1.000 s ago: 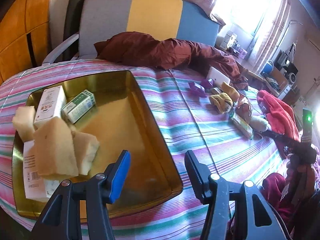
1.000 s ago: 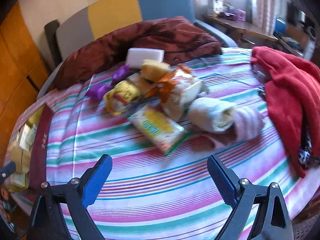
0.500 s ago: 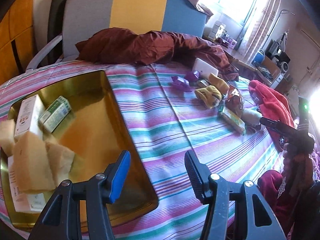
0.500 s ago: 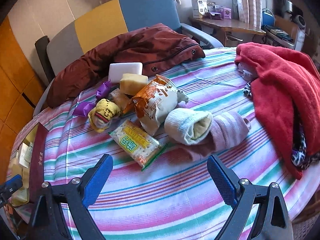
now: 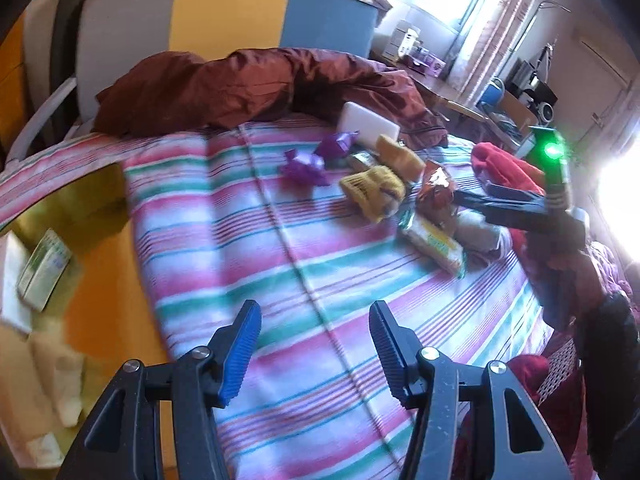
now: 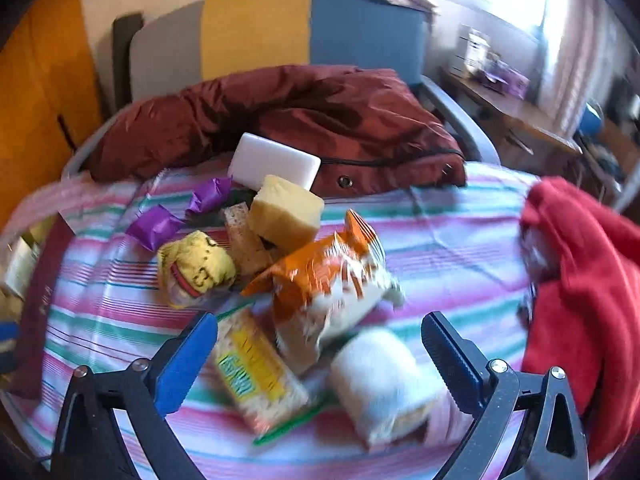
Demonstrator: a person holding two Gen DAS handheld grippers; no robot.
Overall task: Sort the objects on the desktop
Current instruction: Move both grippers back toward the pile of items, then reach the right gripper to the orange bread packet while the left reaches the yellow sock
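Note:
A pile of objects lies on the striped cloth: an orange snack bag [image 6: 328, 280], a yellow cracker packet [image 6: 256, 372], a rolled white sock [image 6: 380, 380], a yellow sock [image 6: 196, 268], a sponge block [image 6: 286, 212], a white box [image 6: 274, 162] and purple wrappers [image 6: 154, 226]. My right gripper [image 6: 320, 356] is open, close over the packet, bag and white sock. My left gripper [image 5: 314, 346] is open and empty over bare cloth. The gold tray [image 5: 104, 280] at its left holds a green box [image 5: 44, 268] and sponges. The pile shows ahead in the left wrist view [image 5: 432, 240].
A maroon jacket [image 6: 288, 120] lies across the table's far side against a grey, yellow and blue chair [image 6: 256, 28]. A red garment [image 6: 584, 280] is heaped at the right. A wooden desk [image 6: 512, 116] stands beyond.
My left gripper has swung right, off the tray and over the cloth. My right gripper has moved forward and down onto the pile. Both stayed open.

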